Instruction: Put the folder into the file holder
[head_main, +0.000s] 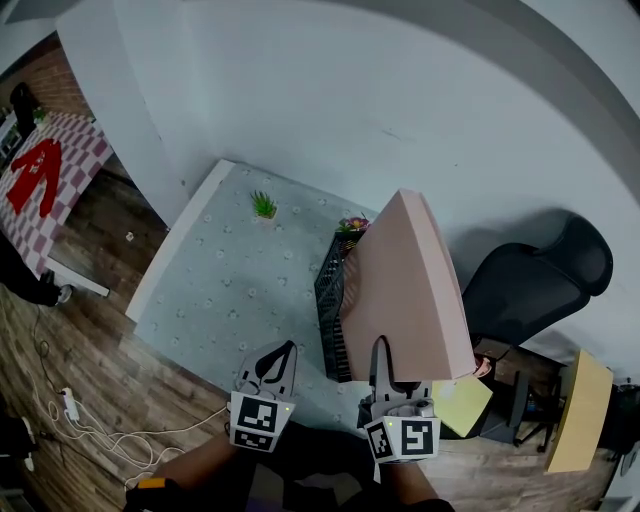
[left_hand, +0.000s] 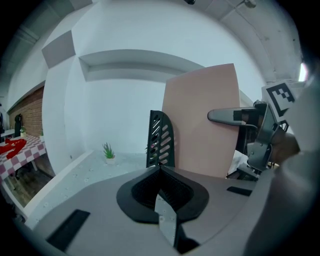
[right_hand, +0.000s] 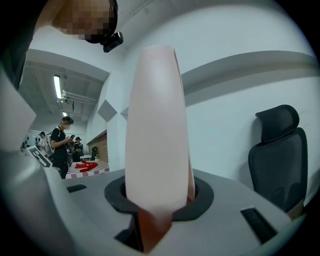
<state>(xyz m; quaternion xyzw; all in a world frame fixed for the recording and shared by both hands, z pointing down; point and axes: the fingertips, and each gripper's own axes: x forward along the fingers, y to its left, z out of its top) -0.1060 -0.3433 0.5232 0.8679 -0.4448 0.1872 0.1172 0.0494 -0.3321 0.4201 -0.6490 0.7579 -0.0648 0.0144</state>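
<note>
Right hand-held gripper (head_main: 382, 365) tight around near edge of folder (head_main: 405, 285)

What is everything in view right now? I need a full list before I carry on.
folder: one, pink, upright beside the file holder
file holder: one, black, on the table's right side
table: one, pale dotted cover, against the wall
potted plant: one, green, table's far side
office chair: one, black, right of the table
checkered table: one, red and white, far left
left gripper: one, grey, jaws together, empty
right gripper: one, grey, shut on the folder's lower edge
</note>
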